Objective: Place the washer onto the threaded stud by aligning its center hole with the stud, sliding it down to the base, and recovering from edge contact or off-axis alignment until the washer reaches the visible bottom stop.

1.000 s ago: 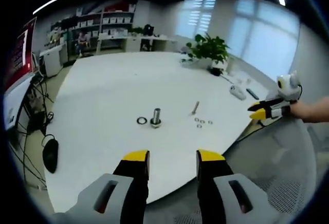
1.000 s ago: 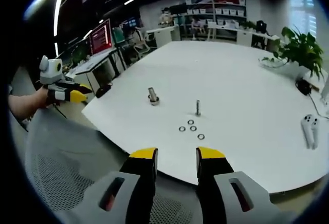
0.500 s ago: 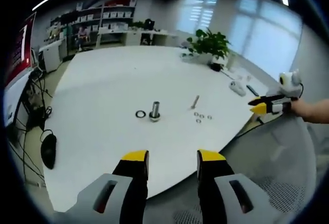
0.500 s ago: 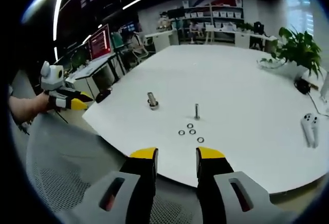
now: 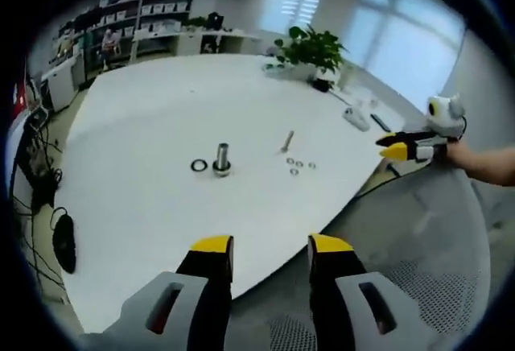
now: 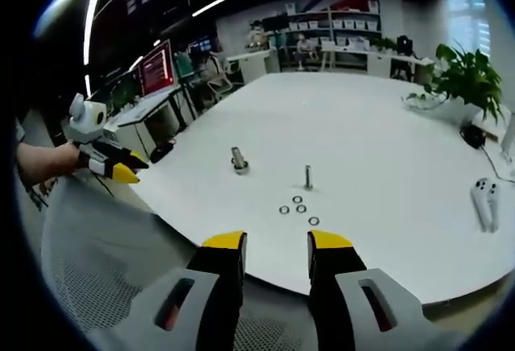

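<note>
A short thick threaded stud (image 5: pixel 221 160) stands upright in its nut on the white table (image 5: pixel 153 117). A dark washer (image 5: pixel 199 165) lies flat just to its left. Further right are a thin bolt (image 5: pixel 286 140) and several small washers (image 5: pixel 298 164). My left gripper (image 5: pixel 271 246) is open and empty, well short of the table's edge. My right gripper (image 6: pixel 276 242) is likewise open with nothing between the jaws. The right gripper view has the stud (image 6: pixel 239 159), the thin bolt (image 6: pixel 308 177) and the small washers (image 6: pixel 296 206). Each gripper appears in the other's view, the right gripper (image 5: pixel 406 146) and the left gripper (image 6: pixel 113 167), both off the table.
A grey mesh chair back (image 6: pixel 105 278) lies between me and the table edge. White controllers (image 6: pixel 483 198) rest at the table's right side and a potted plant (image 6: pixel 467 77) stands beyond. A dark mouse (image 5: pixel 63 242) hangs off the left edge. Desks and shelves fill the background.
The left gripper's view has shifted, so the table things sit further left and higher. Seen from the right, the left gripper has dipped and tilted down. Nothing on the table has moved.
</note>
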`<state>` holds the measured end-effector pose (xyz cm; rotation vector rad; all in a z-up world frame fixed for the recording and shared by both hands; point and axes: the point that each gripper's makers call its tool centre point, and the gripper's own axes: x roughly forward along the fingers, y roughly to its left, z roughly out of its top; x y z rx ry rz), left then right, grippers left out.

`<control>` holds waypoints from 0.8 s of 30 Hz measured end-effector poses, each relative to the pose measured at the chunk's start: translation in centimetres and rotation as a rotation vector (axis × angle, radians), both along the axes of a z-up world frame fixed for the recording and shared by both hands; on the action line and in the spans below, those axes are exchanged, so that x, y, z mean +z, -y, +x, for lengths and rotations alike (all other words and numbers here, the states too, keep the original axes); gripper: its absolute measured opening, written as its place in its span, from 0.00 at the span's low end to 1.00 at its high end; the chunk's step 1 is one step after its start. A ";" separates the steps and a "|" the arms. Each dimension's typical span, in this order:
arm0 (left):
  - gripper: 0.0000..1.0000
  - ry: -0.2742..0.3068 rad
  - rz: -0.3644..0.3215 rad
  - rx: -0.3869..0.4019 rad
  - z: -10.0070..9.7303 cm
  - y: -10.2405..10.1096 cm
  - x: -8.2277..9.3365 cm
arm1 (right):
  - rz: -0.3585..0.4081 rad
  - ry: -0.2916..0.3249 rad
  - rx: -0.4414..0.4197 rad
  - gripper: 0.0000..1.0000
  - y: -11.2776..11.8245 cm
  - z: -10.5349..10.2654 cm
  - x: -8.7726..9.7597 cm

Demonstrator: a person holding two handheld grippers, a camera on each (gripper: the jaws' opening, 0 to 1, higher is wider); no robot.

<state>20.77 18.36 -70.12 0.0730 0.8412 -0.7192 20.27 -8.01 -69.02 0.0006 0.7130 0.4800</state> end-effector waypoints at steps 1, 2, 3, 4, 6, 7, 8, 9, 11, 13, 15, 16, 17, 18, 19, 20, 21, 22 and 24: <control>0.36 -0.002 -0.006 0.005 0.5 0.0 0.0 | 0.002 0.005 -0.001 0.33 0.0 0.0 0.1; 0.36 -0.007 -0.010 0.008 1.3 -0.1 -0.1 | 0.001 0.009 -0.003 0.33 0.0 0.1 0.1; 0.36 -0.010 -0.011 0.009 1.8 -0.1 -0.2 | 0.003 0.013 -0.006 0.33 0.1 0.1 0.2; 0.36 -0.010 -0.007 0.006 2.3 -0.1 -0.3 | 0.007 0.015 -0.010 0.33 0.1 0.2 0.3; 0.36 0.000 0.058 -0.026 3.5 -0.6 -1.1 | 0.012 0.017 -0.014 0.33 0.1 0.2 0.3; 0.36 0.004 0.082 -0.044 4.1 -0.6 -1.6 | 0.012 0.017 -0.013 0.33 0.1 0.2 0.3; 0.36 -0.002 0.089 -0.050 4.6 -0.6 -1.9 | 0.013 0.016 -0.011 0.33 0.1 0.2 0.3; 0.36 -0.002 0.102 -0.059 5.3 -0.5 -2.3 | 0.011 0.015 -0.010 0.33 0.1 0.2 0.3; 0.36 0.011 0.145 -0.083 6.6 -0.7 -2.9 | 0.010 0.013 -0.009 0.33 0.1 0.2 0.2; 0.34 0.007 0.204 -0.125 7.6 -0.9 -3.9 | 0.012 0.017 -0.016 0.33 0.3 0.3 0.3; 0.34 0.006 0.215 -0.140 8.3 -0.6 -4.4 | 0.014 0.013 -0.017 0.32 0.3 0.3 0.2; 0.34 -0.002 0.225 -0.153 8.7 -0.4 -4.8 | 0.014 0.013 -0.017 0.32 0.3 0.3 0.2; 0.34 -0.007 0.237 -0.164 9.0 -0.4 -5.0 | 0.013 0.014 -0.017 0.32 0.3 0.3 0.2; 0.35 -0.001 0.260 -0.189 9.4 -0.3 -5.3 | 0.014 0.015 -0.017 0.32 0.3 0.3 0.2; 0.35 0.002 0.269 -0.198 9.5 -0.2 -5.4 | 0.014 0.016 -0.020 0.32 0.3 0.3 0.2; 0.35 0.007 0.290 -0.215 10.0 -0.1 -5.7 | 0.014 0.016 -0.023 0.32 0.4 0.3 0.2; 0.35 0.007 0.298 -0.227 10.3 0.0 -5.9 | 0.016 0.016 -0.027 0.32 0.4 0.3 0.2; 0.35 -0.001 0.317 -0.246 10.7 0.1 -6.3 | 0.020 0.017 -0.030 0.32 0.5 0.3 0.2; 0.35 -0.013 0.341 -0.265 11.2 0.2 -6.8 | 0.019 0.019 -0.033 0.32 0.5 0.4 0.2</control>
